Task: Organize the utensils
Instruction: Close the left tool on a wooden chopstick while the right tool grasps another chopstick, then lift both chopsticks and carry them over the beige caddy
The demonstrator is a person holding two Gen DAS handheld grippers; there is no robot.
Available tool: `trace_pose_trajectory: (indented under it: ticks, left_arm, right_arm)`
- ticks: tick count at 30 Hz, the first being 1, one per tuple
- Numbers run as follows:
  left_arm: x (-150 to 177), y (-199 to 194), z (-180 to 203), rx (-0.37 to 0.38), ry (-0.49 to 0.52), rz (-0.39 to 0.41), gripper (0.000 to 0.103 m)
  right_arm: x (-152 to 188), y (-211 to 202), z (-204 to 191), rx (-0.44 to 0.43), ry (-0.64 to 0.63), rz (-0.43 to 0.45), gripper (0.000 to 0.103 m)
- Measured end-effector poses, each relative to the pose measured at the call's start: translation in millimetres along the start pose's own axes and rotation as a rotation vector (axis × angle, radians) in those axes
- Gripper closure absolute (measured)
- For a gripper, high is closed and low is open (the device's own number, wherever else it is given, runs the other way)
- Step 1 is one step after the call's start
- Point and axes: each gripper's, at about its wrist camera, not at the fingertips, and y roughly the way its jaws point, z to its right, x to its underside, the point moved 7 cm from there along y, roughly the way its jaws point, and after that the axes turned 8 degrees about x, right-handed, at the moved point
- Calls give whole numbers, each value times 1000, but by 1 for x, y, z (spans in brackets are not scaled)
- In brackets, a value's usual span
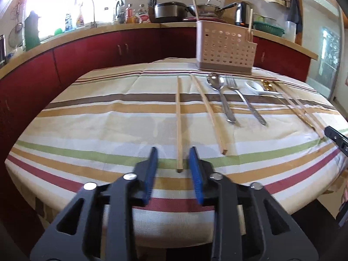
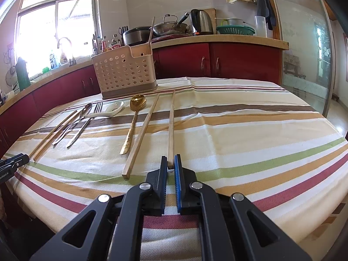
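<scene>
A perforated beige utensil caddy (image 1: 225, 47) (image 2: 125, 74) stands at the table's far side with chopsticks upright in it. In the left wrist view, my left gripper (image 1: 173, 154) is open, its blue pads either side of the near end of a wooden chopstick (image 1: 178, 119). Beside it lie a second chopstick (image 1: 208, 113), a steel spoon (image 1: 221, 95), a fork (image 1: 245, 100) and a white ceramic spoon (image 1: 258, 88). In the right wrist view, my right gripper (image 2: 170, 162) is shut on the near end of the rightmost chopstick (image 2: 171, 126). Left of it lie another chopstick (image 2: 142, 134) and a gold spoon (image 2: 132, 121).
The round table has a striped cloth (image 2: 239, 130). Red cabinets (image 1: 130, 47) and a cluttered counter with pots and a kettle (image 2: 201, 21) run behind it. A glass door (image 2: 304, 54) is at the right. The other gripper's tip shows at each view's edge (image 1: 337, 139) (image 2: 13, 163).
</scene>
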Motion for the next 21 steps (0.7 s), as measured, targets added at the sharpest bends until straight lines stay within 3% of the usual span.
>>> trace_pose_trajectory:
  ticks: [2,10,21]
  left_arm:
    - [0,0,7,24,27,-4,96]
    - [-8,-8,7,52,15,-18,97]
    - [-55,-51,2,61,9,80,97]
  right_arm:
    - [-1,-1,-1,-1,0,3,96]
    - [-15,-17,0,-3,9,47,96]
    - [-67,-51,5,11,22,166,96]
